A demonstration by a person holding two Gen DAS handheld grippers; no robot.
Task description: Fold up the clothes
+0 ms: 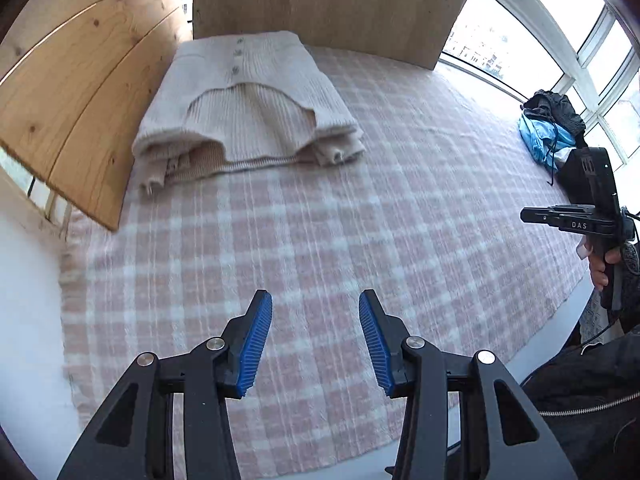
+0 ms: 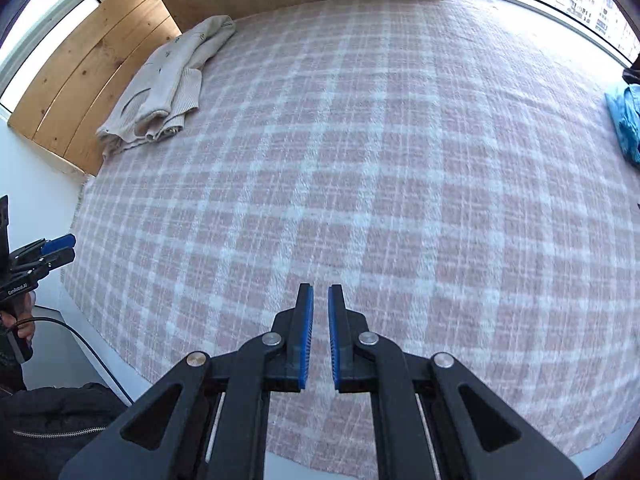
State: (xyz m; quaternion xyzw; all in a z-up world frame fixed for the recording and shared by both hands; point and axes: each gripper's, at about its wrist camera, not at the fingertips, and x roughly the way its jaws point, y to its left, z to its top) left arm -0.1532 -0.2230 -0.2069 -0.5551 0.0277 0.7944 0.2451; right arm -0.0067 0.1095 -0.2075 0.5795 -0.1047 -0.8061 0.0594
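A cream knitted cardigan (image 1: 248,108) lies folded at the far left of the pink checked blanket (image 1: 320,240), against the wooden boards; it also shows in the right wrist view (image 2: 164,84). My left gripper (image 1: 315,300) is open and empty, held above the blanket well short of the cardigan. My right gripper (image 2: 321,292) is nearly shut with a narrow gap and holds nothing, above the blanket's near middle. A pile of blue and dark clothes (image 1: 550,128) lies at the far right by the window; it also shows in the right wrist view (image 2: 626,120).
Wooden boards (image 1: 80,92) stand along the left and back of the blanket. Windows (image 1: 560,40) run along the right. The right gripper (image 1: 576,222) shows at the right edge of the left view. A white table edge (image 2: 48,208) lies left of the blanket.
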